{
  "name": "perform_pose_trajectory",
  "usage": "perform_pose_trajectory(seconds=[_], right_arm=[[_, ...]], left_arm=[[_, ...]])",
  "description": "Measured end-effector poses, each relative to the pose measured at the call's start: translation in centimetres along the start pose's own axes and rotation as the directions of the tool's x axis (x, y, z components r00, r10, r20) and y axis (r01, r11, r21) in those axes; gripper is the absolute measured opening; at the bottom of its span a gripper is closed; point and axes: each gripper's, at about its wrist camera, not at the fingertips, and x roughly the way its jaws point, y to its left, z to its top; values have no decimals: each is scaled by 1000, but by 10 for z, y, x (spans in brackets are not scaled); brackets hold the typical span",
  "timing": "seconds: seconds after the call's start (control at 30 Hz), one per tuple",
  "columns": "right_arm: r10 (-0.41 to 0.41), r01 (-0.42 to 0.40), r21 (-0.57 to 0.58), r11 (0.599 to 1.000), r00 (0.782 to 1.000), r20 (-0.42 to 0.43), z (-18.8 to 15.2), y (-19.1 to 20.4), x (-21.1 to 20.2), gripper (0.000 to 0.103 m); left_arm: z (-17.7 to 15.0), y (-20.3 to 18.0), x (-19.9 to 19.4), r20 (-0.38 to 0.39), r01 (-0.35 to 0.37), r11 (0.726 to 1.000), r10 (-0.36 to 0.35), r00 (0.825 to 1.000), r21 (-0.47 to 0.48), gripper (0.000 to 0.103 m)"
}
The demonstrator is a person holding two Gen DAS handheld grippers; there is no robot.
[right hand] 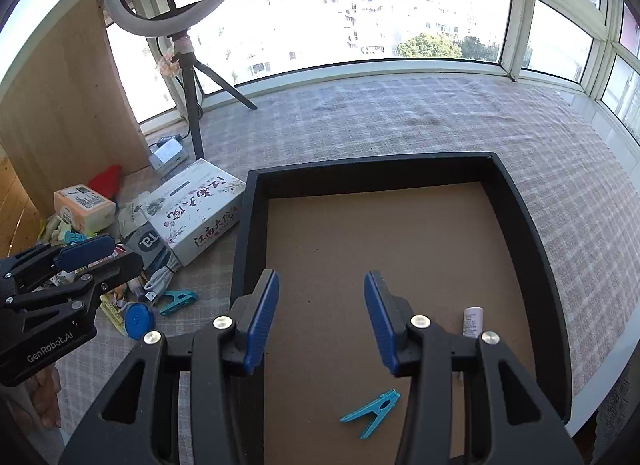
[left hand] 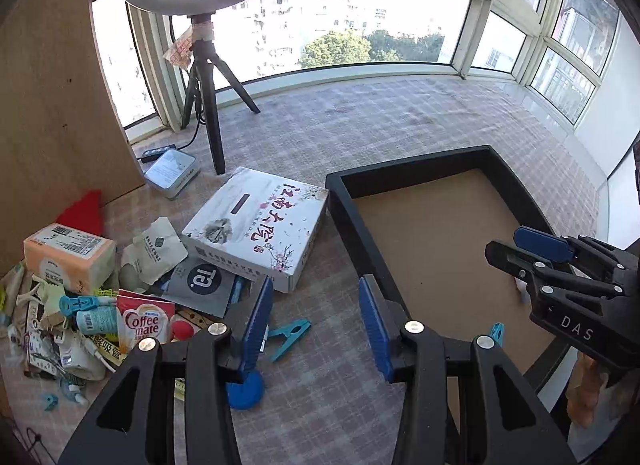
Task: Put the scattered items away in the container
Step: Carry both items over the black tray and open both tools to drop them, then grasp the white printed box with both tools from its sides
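Over the black tray [right hand: 516, 201], the right claw [right hand: 320, 317] is held apart with nothing between its pads; a teal clothespin [right hand: 370, 413] and a small white tube [right hand: 473, 323] are already lodged inside. Left of the tray, the left claw [left hand: 316, 325] is also held apart and empty, above another teal clothespin [left hand: 289, 337]. Most clutter [left hand: 80, 305] is judged still unsorted; next pick probably requires descent and closure on that clothespin.

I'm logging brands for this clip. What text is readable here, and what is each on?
"Coffee mate": red packet in the pile.
"DAS": right gripper body.
"GenRobot.AI": left gripper body.
"To.": grey pouch.
White box: large Chinese calligraphy; its small print is too small to read.
Tissue pack label: too small.
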Motion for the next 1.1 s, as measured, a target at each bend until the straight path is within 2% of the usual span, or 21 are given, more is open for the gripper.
perform_pose_trajectory(seconds=[0.17, 0.33, 0.53, 0.77, 0.93, 1.1], right_arm=[[88, -89, -28, 996, 996, -22, 17, 49, 19, 44], [160, -161, 1, 987, 981, -107, 33, 81, 55, 44], [166, -158, 57, 986, 967, -195, 41, 96, 99, 44], [166, -147, 95, 985, 955, -245, 45, 97, 130, 44], [192, -167, 118, 979, 951, -244, 49, 96, 140, 45], [212, -186, 126, 974, 946, -246, 53, 96, 145, 47]], left_arm=[[13, 54, 7, -12, -30, 999, 30, 999, -20, 42], [30, 88, 28, -47, 8, 1000, -9, 999, -16, 42], [52, 95, 67, -116, 73, 997, -69, 991, 27, 43], [66, 95, 114, -204, 117, 992, -105, 973, 46, 44], [64, 97, 134, -250, 147, 989, -135, 959, 31, 51], [64, 100, 137, -251, 180, 984, -175, 952, -1, 55]])
